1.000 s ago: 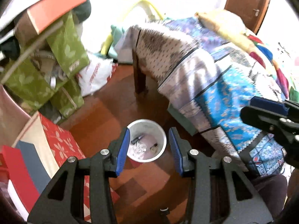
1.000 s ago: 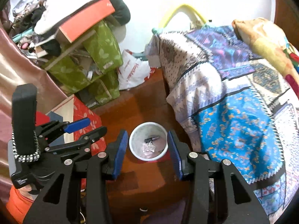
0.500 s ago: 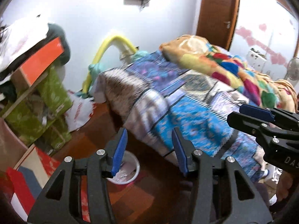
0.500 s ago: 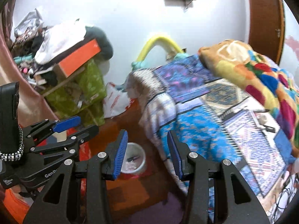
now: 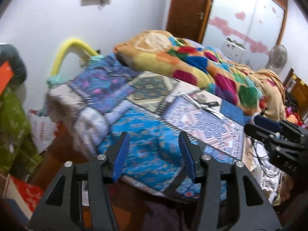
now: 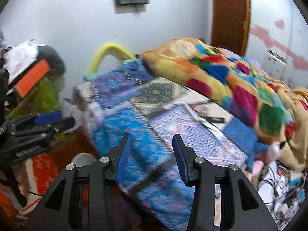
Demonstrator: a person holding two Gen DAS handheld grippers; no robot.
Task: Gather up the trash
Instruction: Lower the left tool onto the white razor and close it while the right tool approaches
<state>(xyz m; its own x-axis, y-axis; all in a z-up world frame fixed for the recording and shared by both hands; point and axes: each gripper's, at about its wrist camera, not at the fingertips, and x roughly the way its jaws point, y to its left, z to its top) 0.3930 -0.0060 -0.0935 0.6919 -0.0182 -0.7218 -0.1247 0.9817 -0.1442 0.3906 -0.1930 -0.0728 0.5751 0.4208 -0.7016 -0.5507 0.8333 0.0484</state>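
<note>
My left gripper hangs open over the near edge of a bed with a blue patchwork quilt, nothing between its blue pads. My right gripper is open and empty too, above the same quilt. Small bits of litter lie further back on the bed: a white scrap, a pale strip and a flat black piece. The right wrist view shows the strip and black piece, blurred. The rim of the white trash bin shows on the floor at the lower left.
A bright multicoloured blanket is heaped along the far side of the bed. Green bags and boxes are stacked at the left wall. Cables tangle at the right. A wooden door stands behind the bed.
Both grippers swung up and to the right, away from the white bin on the floor, and now look over the bed. The left jaws stand a little wider than before.
</note>
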